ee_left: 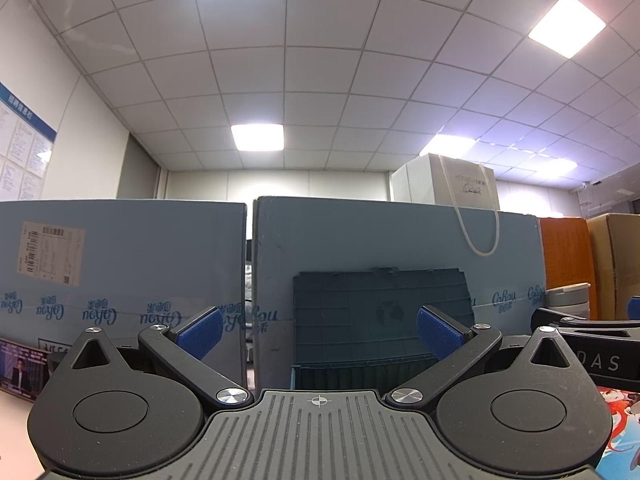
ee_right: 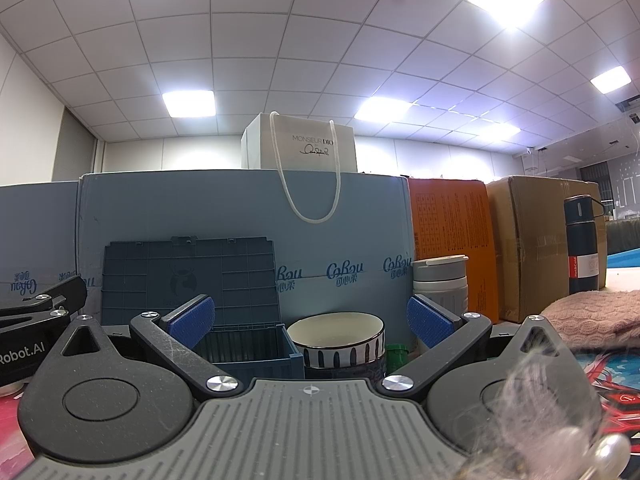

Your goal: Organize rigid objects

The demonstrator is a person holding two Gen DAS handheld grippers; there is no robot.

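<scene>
- Left gripper (ee_left: 318, 330) wide open, holding nothing; faces the crate (ee_left: 380, 320) at 12 o'clock, lid propped up, likely the bin for sorting.
- Right gripper (ee_right: 310, 322) wide open, holding nothing; striped bowl (ee_right: 338, 340) at 12 o'clock beside the crate, green cap (ee_right: 397, 350) at 1.
- Printed mat (ee_right: 608, 372), blue boxes (ee_right: 240, 208) behind, tiled office ceiling.

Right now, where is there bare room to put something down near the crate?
The open blue crate looks empty as far as visible. Right of it is crowded: striped bowl, small green item, grey lidded container. Between both open grippers, left and right, nothing is held. The tabletop itself is mostly hidden.
</scene>
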